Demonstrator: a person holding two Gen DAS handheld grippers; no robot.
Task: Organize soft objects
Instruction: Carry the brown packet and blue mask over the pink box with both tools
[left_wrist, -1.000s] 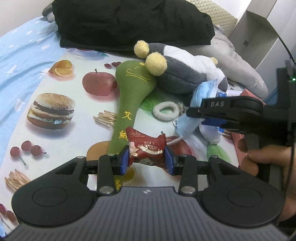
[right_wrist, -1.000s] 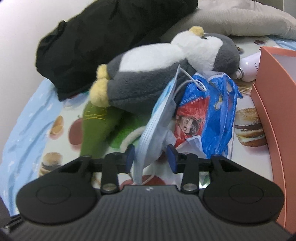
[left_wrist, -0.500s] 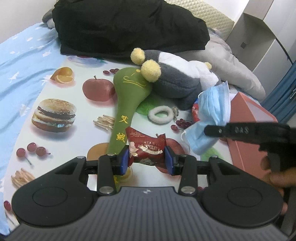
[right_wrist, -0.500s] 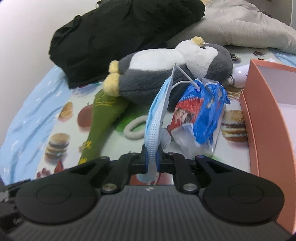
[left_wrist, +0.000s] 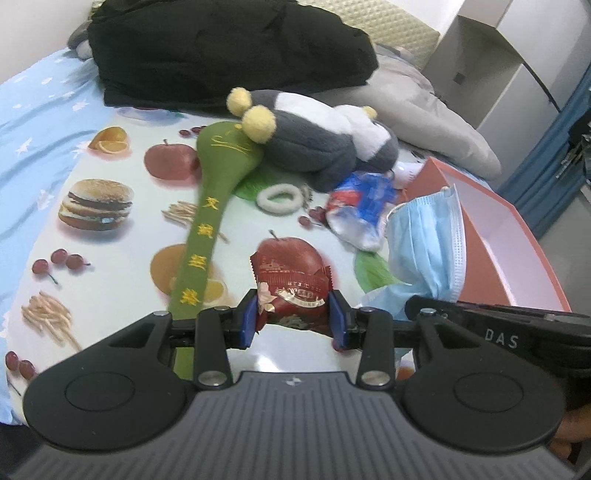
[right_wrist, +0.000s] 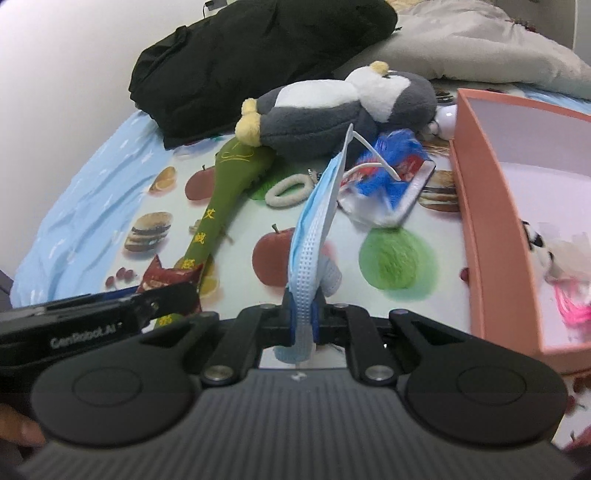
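Now the right tool (right_wrist: 301, 319), newly clamped on the blue mask (right_wrist: 314, 236), sits nearer the pink box (right_wrist: 487, 221).

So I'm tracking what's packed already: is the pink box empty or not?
Not empty. The pink box stands open, and the right wrist view shows a small white and pink item inside; what it is, cannot tell.

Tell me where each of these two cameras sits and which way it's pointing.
Left wrist: on the left gripper, looking down along jaws shut on the red snack packet; thumb at lower right.
Right wrist: on the right gripper, jaws shut on the blue face mask; fingers at lower left.
Both share the plush penguin, the green mallet and the pink box.
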